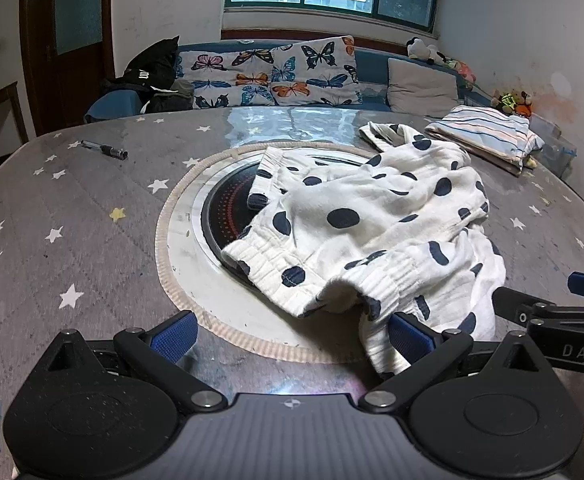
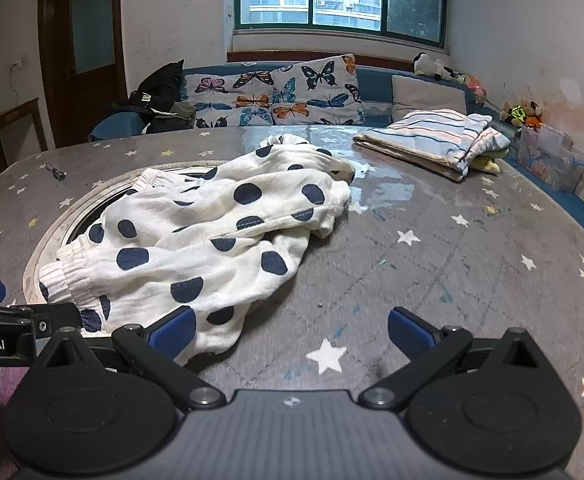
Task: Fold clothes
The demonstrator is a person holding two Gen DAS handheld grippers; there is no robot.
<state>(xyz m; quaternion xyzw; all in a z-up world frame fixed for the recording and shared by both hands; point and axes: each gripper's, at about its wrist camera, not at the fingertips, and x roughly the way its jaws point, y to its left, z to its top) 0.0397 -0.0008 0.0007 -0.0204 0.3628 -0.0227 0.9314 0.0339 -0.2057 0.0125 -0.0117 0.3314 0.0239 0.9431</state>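
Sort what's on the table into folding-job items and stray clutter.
Job: polka-dot garment, crumpled and unfolded; folded striped cloth; left gripper and right gripper, both open.

Clutter: pen; round inset burner; clear plastic box at the table's far edge.

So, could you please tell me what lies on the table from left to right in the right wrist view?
Pen → polka-dot garment → folded striped clothes → clear plastic box at the far right edge.
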